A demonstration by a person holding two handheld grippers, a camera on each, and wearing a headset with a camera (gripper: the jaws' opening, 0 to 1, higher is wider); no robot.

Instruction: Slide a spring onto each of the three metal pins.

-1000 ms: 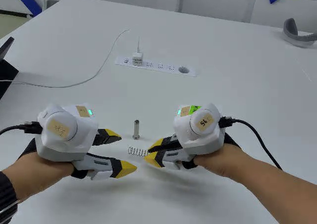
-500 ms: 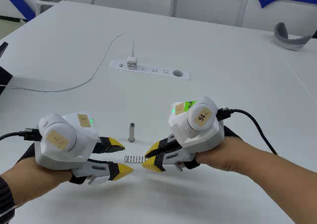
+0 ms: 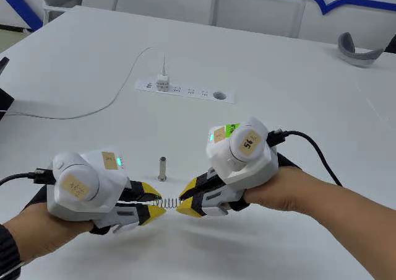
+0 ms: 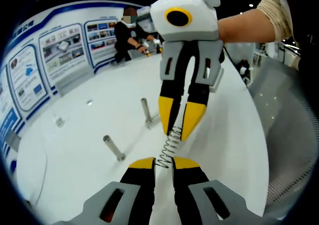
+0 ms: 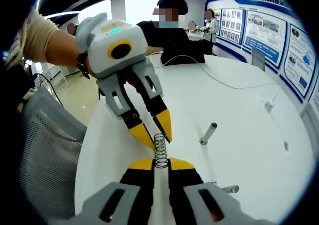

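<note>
A small steel spring (image 3: 167,202) hangs level between the two grippers, just above the white table. My left gripper (image 3: 153,201) is shut on its left end and my right gripper (image 3: 185,197) on its right end. In the left gripper view the spring (image 4: 168,146) runs from my own yellow tips (image 4: 164,164) up to the right gripper (image 4: 179,125). In the right gripper view the spring (image 5: 160,150) joins my own tips (image 5: 162,164) to the left gripper (image 5: 155,130). One metal pin (image 3: 162,168) stands upright just behind the spring. Two pins (image 4: 113,148) (image 4: 147,113) stand left of it.
A white power strip (image 3: 185,90) with a plugged cable (image 3: 117,97) lies further back on the table (image 3: 297,94). A grey curved object (image 3: 356,49) sits at the far right. Another pin (image 5: 229,188) lies flat near my right gripper. People stand beyond the table (image 5: 172,31).
The right gripper lifted the spring off the table and brought it left. The left gripper's jaws, open before, have closed on the spring's free end. The camera tilted slightly.
</note>
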